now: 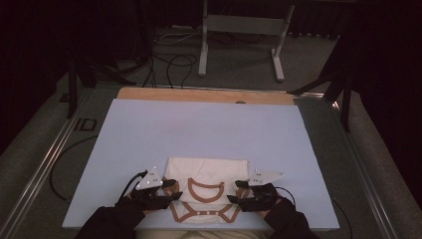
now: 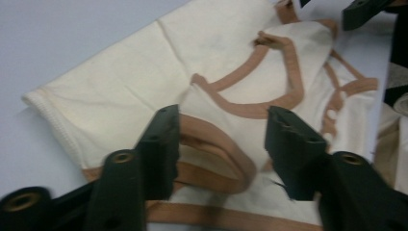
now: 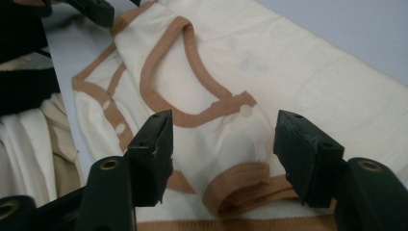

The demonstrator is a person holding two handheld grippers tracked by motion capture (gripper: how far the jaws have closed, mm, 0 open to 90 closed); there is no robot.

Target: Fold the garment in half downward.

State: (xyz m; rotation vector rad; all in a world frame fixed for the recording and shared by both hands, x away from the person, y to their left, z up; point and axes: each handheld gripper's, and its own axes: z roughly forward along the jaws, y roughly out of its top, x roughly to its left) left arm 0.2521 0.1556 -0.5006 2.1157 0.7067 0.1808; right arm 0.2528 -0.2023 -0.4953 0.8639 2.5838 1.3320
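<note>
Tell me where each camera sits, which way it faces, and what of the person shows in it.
High view: above the person's side, looking forward and down on the table; forearms enter from the bottom, left tongs and right tongs on the cream garment.
Left gripper view: rides the left tongs, looking along their open black jaws at a tan-trimmed sleeve.
Right gripper view: rides the right tongs, open jaws astride the other sleeve cuff.
Both gripper views share the tan neckline.

No legible text (garment point(image 1: 206, 181) unmarked)
</note>
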